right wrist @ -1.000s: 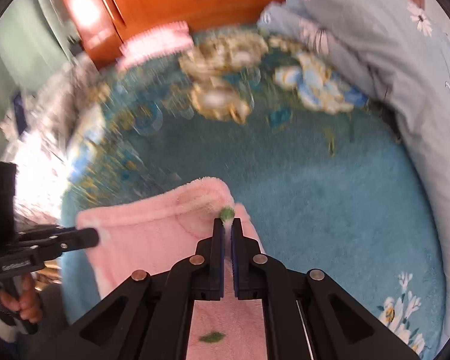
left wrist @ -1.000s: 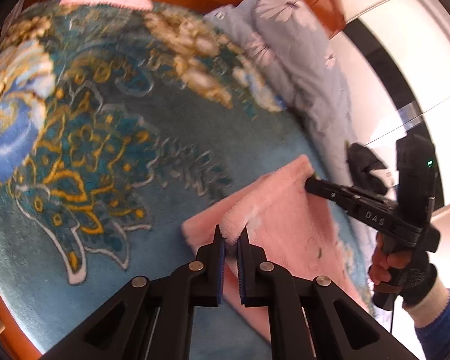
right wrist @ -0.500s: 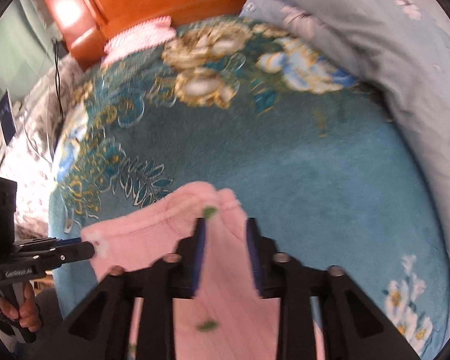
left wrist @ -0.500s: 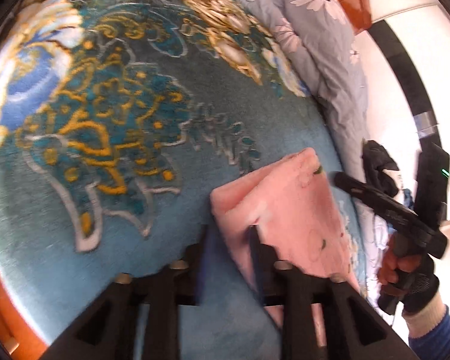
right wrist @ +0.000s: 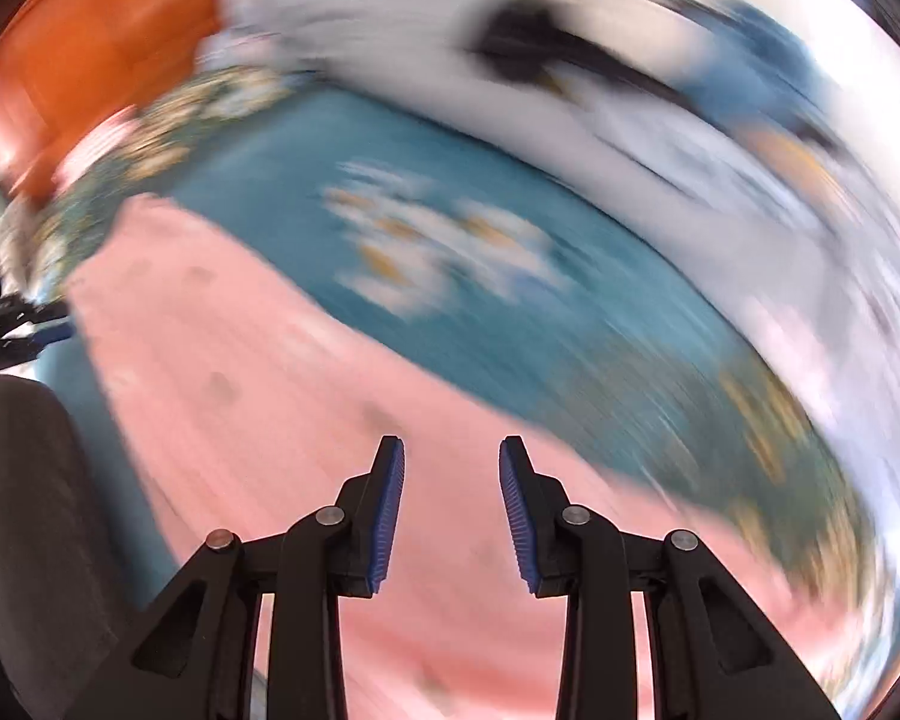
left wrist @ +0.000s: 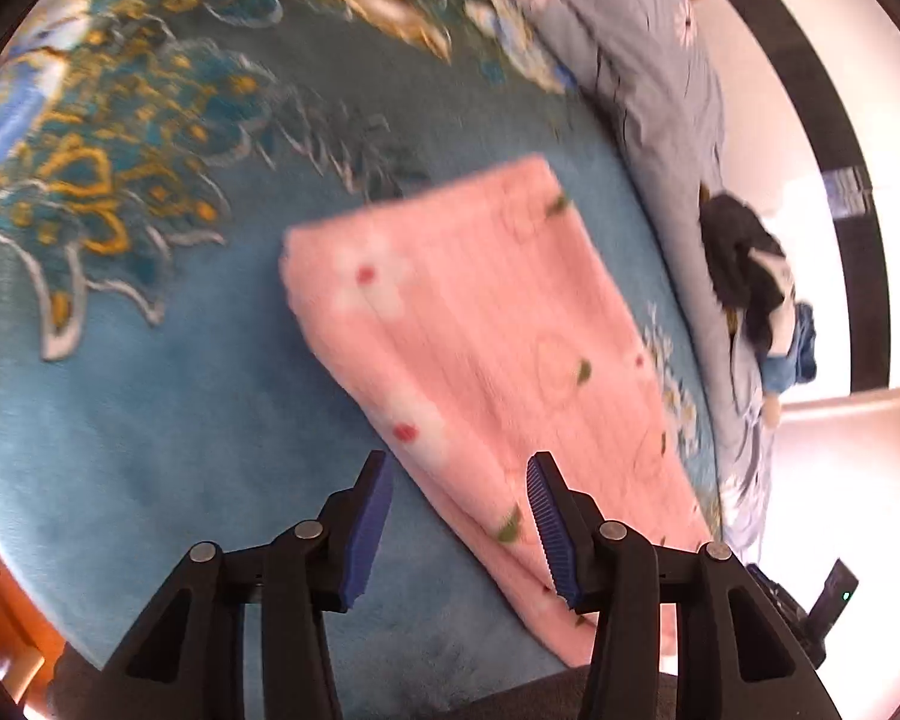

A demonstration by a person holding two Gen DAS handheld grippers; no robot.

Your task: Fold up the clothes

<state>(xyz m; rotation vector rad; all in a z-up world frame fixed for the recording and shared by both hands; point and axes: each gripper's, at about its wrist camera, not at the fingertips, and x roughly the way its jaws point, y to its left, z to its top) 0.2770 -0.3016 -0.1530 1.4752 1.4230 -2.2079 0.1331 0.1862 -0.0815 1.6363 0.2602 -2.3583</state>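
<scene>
A pink fleece garment [left wrist: 480,348] with white flowers, red dots and green leaves lies folded flat on the blue patterned blanket [left wrist: 150,420]. My left gripper [left wrist: 459,480] is open and empty, hovering over the garment's near left edge. In the right wrist view, which is badly blurred, the same pink garment [right wrist: 270,396] fills the lower left. My right gripper [right wrist: 452,468] is open and empty above it. The left gripper's body [right wrist: 6,312] shows at the far left edge there, and the right gripper's body [left wrist: 822,606] at the bottom right of the left wrist view.
A grey-blue floral quilt [left wrist: 648,60] is heaped along the right side of the bed. A black, white and blue heap of clothes [left wrist: 756,282] lies on it. An orange wooden headboard [right wrist: 90,48] stands behind. My dark trouser leg [right wrist: 36,510] is at the left.
Both grippers have let go of the pink garment's corners and opened. They have pulled back toward me, and the garment now lies flat. The right view is swinging to the right.
</scene>
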